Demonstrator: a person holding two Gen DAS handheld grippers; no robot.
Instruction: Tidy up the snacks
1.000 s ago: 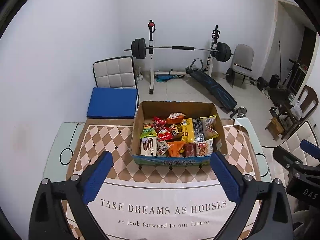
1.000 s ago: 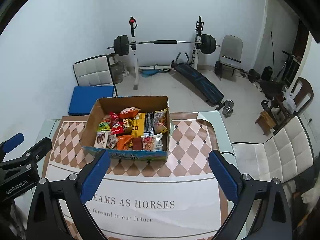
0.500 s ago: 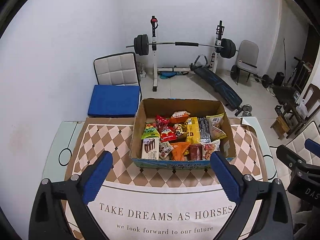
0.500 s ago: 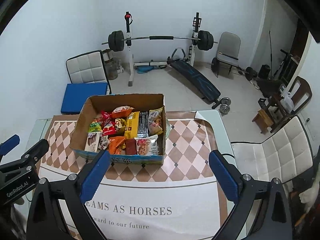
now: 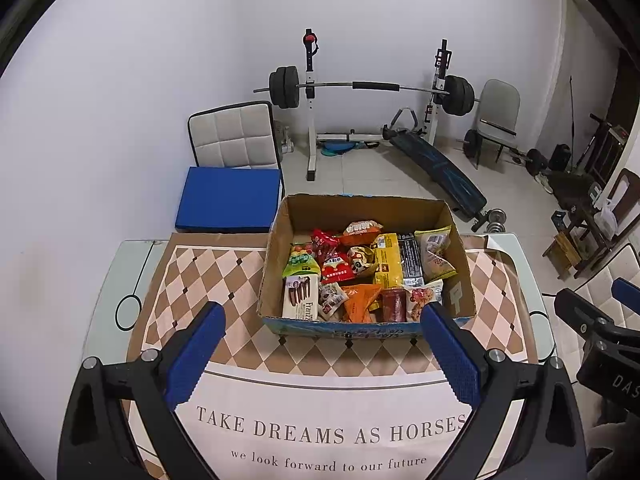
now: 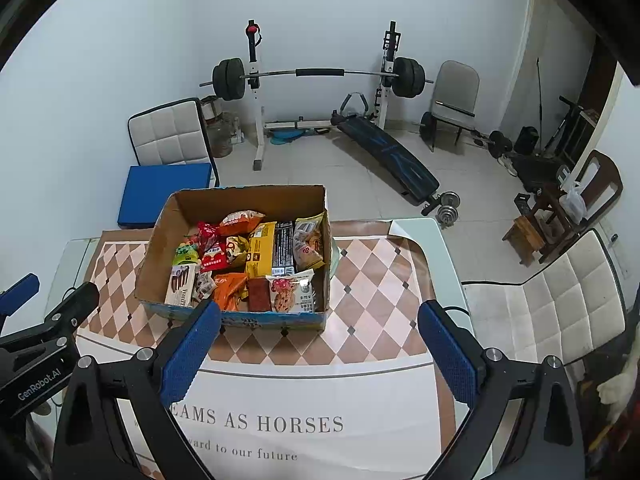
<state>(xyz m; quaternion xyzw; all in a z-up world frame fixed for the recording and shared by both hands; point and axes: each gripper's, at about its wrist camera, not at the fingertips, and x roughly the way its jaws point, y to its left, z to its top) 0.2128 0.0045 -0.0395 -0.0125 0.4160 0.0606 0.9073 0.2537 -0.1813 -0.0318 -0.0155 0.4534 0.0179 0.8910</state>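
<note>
An open cardboard box (image 5: 460, 296) full of several snack packets stands on the checkered tablecloth (image 5: 216, 276); it also shows in the right wrist view (image 6: 160, 232). Inside lie a yellow packet (image 5: 387, 260), an orange bag (image 5: 360, 300), a white Franzzi box (image 5: 300, 298) and a cookie packet (image 6: 290, 290). My left gripper (image 5: 320, 356) is open and empty, above the cloth in front of the box. My right gripper (image 6: 320, 354) is open and empty, in front of the box's right half.
The glass table's edge (image 6: 452, 264) runs at the right, with a white chair (image 6: 560, 304) beside it. A blue-cushioned chair (image 5: 232, 192) stands behind the table. A barbell rack (image 5: 372, 88) and bench stand by the far wall.
Both grippers have moved forward toward the box, which looks larger and nearer now. Both stay open and empty.
</note>
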